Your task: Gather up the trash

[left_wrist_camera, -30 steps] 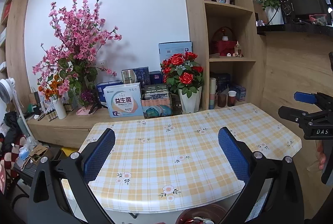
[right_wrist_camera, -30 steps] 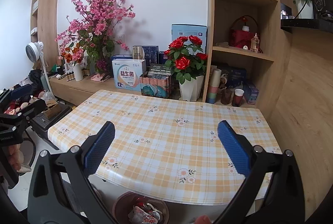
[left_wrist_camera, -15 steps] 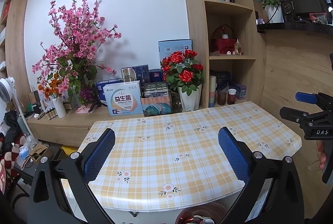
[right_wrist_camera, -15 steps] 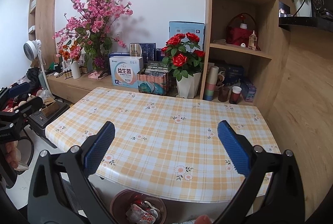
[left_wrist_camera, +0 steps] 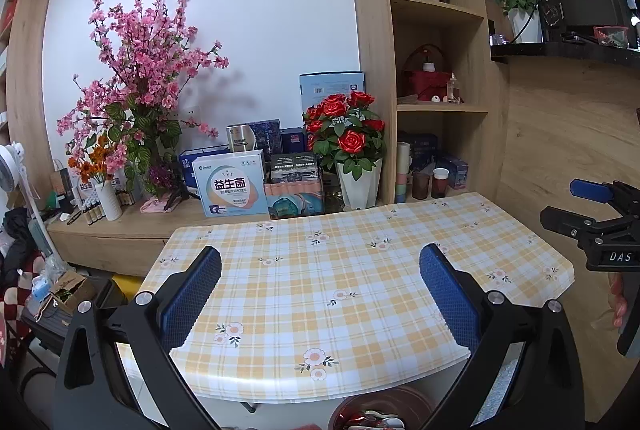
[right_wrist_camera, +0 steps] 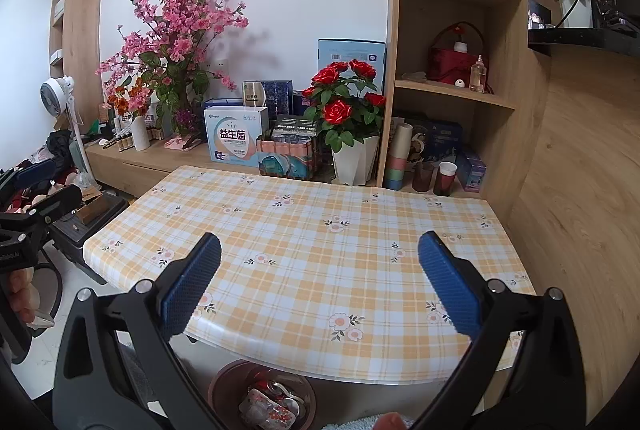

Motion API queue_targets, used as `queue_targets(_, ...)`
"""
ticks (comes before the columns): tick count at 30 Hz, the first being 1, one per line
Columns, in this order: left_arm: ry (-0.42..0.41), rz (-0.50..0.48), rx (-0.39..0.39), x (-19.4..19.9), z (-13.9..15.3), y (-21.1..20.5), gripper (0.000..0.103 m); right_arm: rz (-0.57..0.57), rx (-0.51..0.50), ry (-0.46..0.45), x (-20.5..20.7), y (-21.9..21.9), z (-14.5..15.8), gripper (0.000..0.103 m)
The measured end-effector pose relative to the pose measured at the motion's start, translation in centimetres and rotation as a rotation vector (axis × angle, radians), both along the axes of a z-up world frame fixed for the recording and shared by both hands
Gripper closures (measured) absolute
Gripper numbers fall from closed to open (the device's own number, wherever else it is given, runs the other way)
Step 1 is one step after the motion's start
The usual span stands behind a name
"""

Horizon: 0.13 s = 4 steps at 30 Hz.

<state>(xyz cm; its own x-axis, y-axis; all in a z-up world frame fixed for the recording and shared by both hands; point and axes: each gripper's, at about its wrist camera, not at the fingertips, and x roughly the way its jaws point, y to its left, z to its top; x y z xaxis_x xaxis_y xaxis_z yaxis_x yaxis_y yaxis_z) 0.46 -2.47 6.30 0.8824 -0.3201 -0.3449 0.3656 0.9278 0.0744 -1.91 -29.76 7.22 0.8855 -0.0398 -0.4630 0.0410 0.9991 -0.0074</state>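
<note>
Bin brown, round, crumpled wrappers inside.

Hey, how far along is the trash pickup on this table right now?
Looks nearly done: the checked tablecloth shows no litter, and wrappers sit in the brown bin below its near edge. Nothing in hand: left gripper and right gripper are open and empty. No trash visibly remains.

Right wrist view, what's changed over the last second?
Both tools have drawn slightly back and up from the table, so more of the bin below its near edge shows. Nothing was taken hold of or let go. The right tool and left tool stay wide open and empty, and the tabletop stays bare.
</note>
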Motion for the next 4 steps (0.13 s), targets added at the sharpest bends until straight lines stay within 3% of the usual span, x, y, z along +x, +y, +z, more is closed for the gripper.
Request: queue_targets(4, 0.003, 0.004, 0.002, 0.01, -0.02, 0.01, 0.006, 0.001, -0.002, 0.003, -0.01, -0.03, -0.04, 0.006)
